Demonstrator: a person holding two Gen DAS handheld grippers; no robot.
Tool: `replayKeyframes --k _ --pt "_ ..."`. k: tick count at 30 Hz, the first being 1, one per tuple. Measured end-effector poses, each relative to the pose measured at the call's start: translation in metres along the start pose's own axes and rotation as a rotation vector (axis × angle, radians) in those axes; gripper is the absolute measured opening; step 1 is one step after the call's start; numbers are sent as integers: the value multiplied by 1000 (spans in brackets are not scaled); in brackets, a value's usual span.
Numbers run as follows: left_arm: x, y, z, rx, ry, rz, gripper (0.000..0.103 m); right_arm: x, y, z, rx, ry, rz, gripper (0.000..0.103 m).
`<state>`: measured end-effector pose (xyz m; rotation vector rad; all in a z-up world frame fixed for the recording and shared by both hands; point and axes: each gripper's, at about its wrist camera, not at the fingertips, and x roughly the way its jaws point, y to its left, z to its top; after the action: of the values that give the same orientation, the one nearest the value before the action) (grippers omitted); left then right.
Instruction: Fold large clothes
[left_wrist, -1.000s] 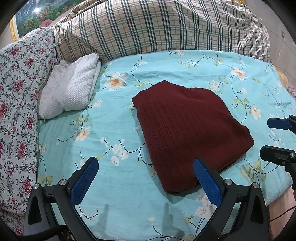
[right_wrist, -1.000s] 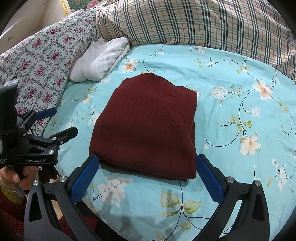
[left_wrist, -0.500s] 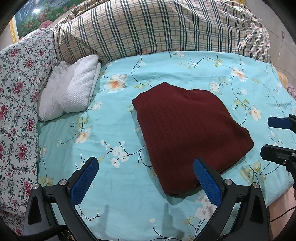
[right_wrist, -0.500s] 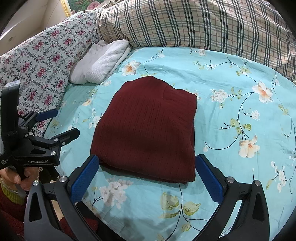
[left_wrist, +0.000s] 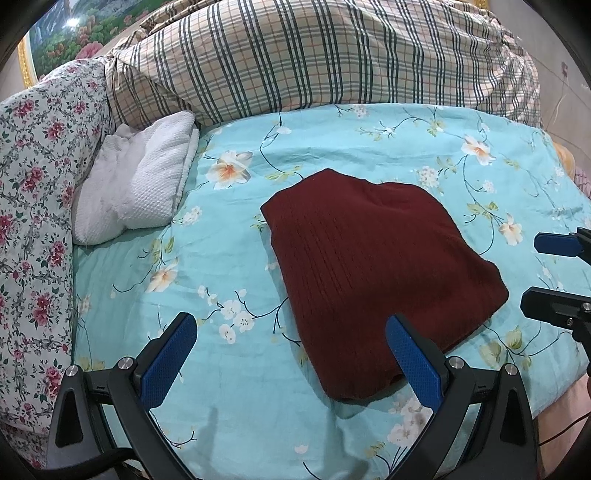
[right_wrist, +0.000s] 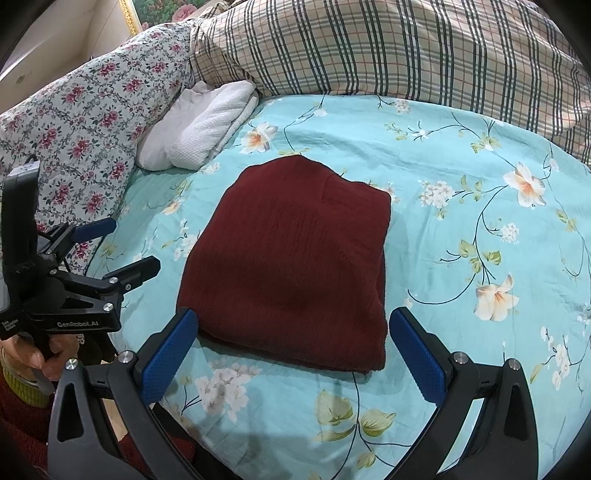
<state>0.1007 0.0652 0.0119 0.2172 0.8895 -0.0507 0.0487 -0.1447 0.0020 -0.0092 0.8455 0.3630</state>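
At the far left a floral-print quilt with red roses (left_wrist: 33, 206) banks the bed's edge, and a white waffle-textured folded towel (left_wrist: 147, 184) lies beside it. The left gripper (left_wrist: 291, 350) hovers low over the turquoise flowered bedsheet (left_wrist: 207, 258), jaws wide and holding nothing. The dark red ribbed knit sweater (right_wrist: 295, 266), folded into a flat rectangle, lies mid-bed. The right gripper (right_wrist: 295, 350) sits at its near edge, jaws wide, empty. A plaid beige duvet (right_wrist: 424, 48) lies heaped behind.
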Motion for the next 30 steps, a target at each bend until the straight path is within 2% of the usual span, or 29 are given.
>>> replayKeyframes --k 24,30 --pt "11 -5 11 -9 10 4 102 13 -14 9 21 3 15 103" --pt "22 0 15 -29 10 -1 102 27 -24 14 52 13 26 103"
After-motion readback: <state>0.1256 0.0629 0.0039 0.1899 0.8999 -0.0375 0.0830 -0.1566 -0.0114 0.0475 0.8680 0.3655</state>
